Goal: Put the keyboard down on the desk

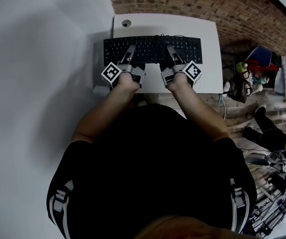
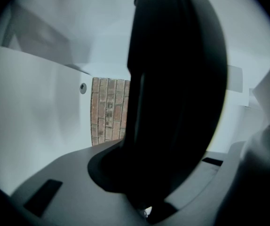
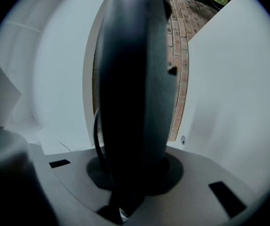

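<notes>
The keyboard [image 1: 153, 50] is at 12 o'clock from you, lying crosswise over the white worktop [image 1: 208, 59] with its keys up. Its left end shows past the worktop's left edge. No view lets you tell whether it rests on the top or hangs just above it. A cable [image 1: 170, 36] leaves its far edge.

Your left tongs [image 1: 131, 50] grip the near edge at the keyboard's 7 o'clock, closed narrow on it; in the left gripper view the black body fills the space between the jaws. Your right tongs [image 1: 170, 49] grip the same edge at 5 o'clock, and in the right gripper view the keyboard is clamped between them as well. Your bare forearms reach out to both.

A round hole [image 1: 126, 23] sits at the worktop's 11 o'clock corner. A brick wall [image 1: 208, 4] runs behind, from 12 to 2 o'clock. A plain white wall [image 1: 43, 44] stands at 9 o'clock. At 3 o'clock, colourful clutter [image 1: 255, 66] lies on the floor beside the worktop.
</notes>
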Demonstrator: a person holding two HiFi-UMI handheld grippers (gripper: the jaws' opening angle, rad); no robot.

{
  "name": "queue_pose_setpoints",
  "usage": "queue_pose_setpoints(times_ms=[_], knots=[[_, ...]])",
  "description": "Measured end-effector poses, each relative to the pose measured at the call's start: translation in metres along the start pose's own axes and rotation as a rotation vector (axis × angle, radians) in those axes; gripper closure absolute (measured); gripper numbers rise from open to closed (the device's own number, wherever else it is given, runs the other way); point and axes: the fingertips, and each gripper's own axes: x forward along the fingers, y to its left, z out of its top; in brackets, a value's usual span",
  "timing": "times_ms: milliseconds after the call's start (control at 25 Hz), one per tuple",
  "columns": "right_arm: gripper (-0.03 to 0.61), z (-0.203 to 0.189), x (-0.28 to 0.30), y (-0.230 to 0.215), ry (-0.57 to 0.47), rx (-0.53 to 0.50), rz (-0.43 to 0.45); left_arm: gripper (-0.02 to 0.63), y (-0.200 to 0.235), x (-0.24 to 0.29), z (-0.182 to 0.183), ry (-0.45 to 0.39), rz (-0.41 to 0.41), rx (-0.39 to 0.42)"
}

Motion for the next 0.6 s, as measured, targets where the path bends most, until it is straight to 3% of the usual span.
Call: queue_pose_setpoints(times_ms=[600], knots=[[0.486,0.0043,0.0102,0.0004,0.020,0.001,0.011,0.528,0.0034,0.0048,0.0034,-0.018,0.024,0.020]])
